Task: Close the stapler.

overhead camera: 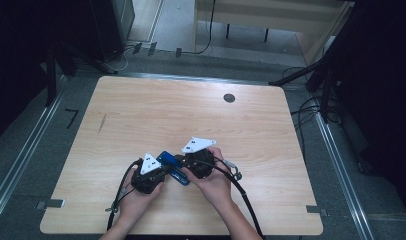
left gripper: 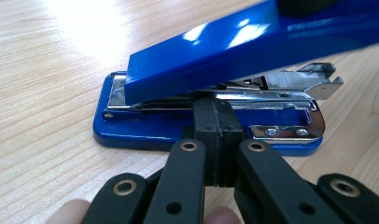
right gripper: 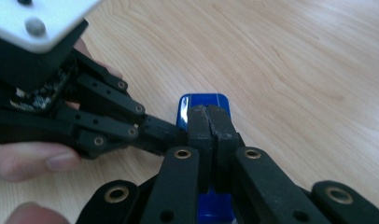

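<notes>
- Room: dim work area; grey floor with metal rails along both sides of the counter, black stands and loose cables at the far corners, a second pale desk at the back
- Surface: light wood-grain counter with rounded corners; a round dark cable port near the far edge; otherwise bare apart from the item in hand
- Item: blue stapler, near the counter's front edge, slightly left of middle; base flat on the wood, blue top cover hinged upward so the bright metal staple channel shows beneath it
- Left gripper: jaws closed together, tips pressed against the metal channel at the stapler's side, above the base; judged to be pinning the body down, though whether it pinches any part cannot be told
- Right gripper: jaws brought together on top of the blue cover at one end; whether metal or plastic sits between the tips cannot be told
- Hands: both of the person's hands wrap the gripper bodies, close on either side of the stapler; white three-cornered plates sit on top
- Step in hand (judgement): opening the stapler, cover being raised while the base is steadied
- Next move (judgement): calls for swinging the cover farther back on its hinge while the left keeps firm downward pressure, so the base does not slide or tip on the smooth wood
</notes>
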The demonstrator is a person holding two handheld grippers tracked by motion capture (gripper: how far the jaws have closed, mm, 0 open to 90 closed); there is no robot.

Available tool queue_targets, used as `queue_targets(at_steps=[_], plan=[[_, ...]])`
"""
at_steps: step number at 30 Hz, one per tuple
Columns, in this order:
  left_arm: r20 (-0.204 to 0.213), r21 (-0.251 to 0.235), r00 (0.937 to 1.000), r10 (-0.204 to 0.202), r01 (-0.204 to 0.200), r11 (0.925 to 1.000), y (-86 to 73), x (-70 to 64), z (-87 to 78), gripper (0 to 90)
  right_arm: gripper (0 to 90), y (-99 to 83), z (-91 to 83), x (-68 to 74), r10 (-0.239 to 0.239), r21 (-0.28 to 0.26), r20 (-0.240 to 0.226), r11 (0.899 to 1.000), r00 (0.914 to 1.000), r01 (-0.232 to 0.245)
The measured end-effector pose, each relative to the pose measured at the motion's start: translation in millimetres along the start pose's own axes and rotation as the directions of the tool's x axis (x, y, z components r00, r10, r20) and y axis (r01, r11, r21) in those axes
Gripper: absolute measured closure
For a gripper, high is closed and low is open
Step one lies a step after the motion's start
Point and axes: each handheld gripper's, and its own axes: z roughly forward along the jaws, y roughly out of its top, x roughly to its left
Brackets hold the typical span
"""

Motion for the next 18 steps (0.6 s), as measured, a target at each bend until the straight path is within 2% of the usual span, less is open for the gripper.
queue_targets(at_steps=[4, 8, 12, 15, 18], plan=[[0.0, 0.0, 1.0, 0.001, -0.001, 1.0, 0.0, -0.1, 0.0, 90.0, 90.0, -9.4, 0.4, -1.3, 0.008, 0.016, 0.001, 1.0, 1.0, -0.008], [0.0, 0.0, 1.0, 0.0, 0.0, 1.0, 0.0, -0.1, 0.1, 90.0, 90.0, -14.4, -2.5, -2.7, 0.024, 0.005, -0.003, 1.0, 0.9997, -0.024], [-0.002, -0.001, 1.0, 0.003, -0.003, 1.0, 0.1, -0.2, 0.3, 90.0, 90.0, -16.6, -3.9, -0.6, 0.019, 0.006, -0.011, 1.0, 0.9998, -0.019], [-0.002, -0.001, 1.0, 0.004, -0.004, 1.0, 0.0, -0.1, 0.3, 90.0, 90.0, -17.2, -3.9, 1.3, 0.008, 0.021, 0.004, 1.0, 1.0, -0.008], [0.002, 0.0, 1.0, 0.004, -0.004, 1.0, 0.0, -0.1, 0.0, 90.0, 90.0, -20.0, -3.9, 1.3, 0.014, 0.004, 0.009, 1.0, 0.9999, -0.014]])
